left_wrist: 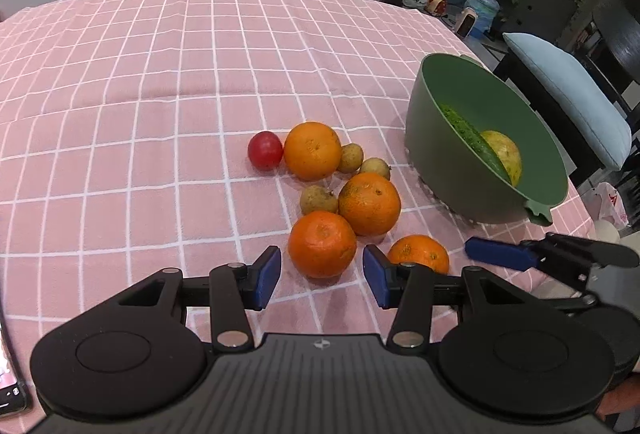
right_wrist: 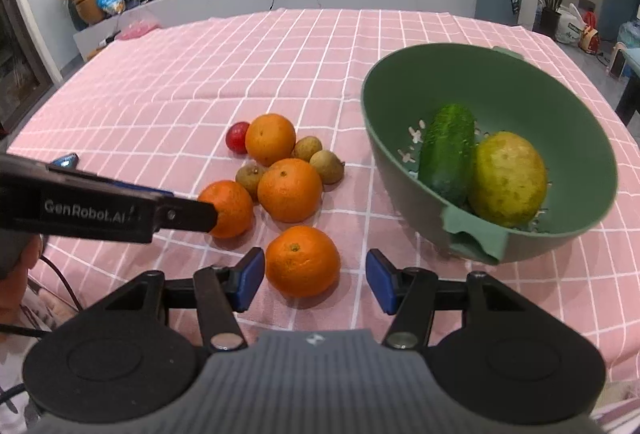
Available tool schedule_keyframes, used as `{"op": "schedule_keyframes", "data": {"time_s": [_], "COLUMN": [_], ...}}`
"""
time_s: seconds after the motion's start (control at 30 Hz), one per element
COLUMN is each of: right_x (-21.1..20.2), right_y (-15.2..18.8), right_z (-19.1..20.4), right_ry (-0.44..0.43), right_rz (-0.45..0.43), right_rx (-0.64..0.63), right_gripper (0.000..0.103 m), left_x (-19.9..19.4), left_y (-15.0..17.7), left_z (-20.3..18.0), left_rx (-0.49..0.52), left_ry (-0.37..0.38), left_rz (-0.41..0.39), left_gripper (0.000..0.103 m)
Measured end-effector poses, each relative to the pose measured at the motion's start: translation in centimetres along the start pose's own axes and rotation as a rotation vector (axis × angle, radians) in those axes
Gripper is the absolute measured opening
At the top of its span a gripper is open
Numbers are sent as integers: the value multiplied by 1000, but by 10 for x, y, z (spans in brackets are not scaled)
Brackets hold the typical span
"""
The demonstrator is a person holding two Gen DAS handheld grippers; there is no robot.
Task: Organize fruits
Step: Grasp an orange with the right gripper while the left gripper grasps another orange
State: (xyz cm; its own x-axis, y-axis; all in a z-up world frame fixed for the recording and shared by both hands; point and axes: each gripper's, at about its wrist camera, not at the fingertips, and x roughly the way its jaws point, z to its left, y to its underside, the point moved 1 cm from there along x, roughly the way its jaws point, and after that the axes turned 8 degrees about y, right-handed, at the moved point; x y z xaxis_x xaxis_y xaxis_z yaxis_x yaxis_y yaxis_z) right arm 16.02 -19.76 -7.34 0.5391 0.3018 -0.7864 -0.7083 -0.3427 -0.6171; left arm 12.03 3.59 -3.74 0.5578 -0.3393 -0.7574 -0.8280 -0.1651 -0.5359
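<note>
Both grippers have their fingers spread, the left gripper (left_wrist: 322,276) framing one orange (left_wrist: 322,244) and the right gripper (right_wrist: 316,280) another orange (right_wrist: 303,261), each just ahead between the pads.

The bench wears a matt pink checked cloth (right_wrist: 280,46). The green bowl (right_wrist: 560,106) looks like smooth matt plastic, holding a bumpy, glossy cucumber (right_wrist: 446,154). The oranges (right_wrist: 302,261) have dimpled, slightly shiny peel.
</note>
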Motion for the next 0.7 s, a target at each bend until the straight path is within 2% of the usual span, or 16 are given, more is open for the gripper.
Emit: {"op": "schedule_keyframes", "data": {"time_s": [0.3,0.37,0.5,0.7], "right_x": [13,17,21,19], "right_y": [-1,-1,1,1], "right_z": [6,8,8,7], "right_ry": [-23,-23,-35,-39], "right_rz": [15,24,42,41], "right_rx": [-22,-33,-36,-36], "right_gripper": [53,48,45,45], "left_x": [19,20,22,25], "left_y": [-2,-3,-5,-6], "left_z": [3,4,7,2], "left_rx": [-20,-24,-41,-10], "left_ry": [-12,-10,4,10], "left_rz": [37,34,26,32], "left_gripper": [56,56,56,48]}}
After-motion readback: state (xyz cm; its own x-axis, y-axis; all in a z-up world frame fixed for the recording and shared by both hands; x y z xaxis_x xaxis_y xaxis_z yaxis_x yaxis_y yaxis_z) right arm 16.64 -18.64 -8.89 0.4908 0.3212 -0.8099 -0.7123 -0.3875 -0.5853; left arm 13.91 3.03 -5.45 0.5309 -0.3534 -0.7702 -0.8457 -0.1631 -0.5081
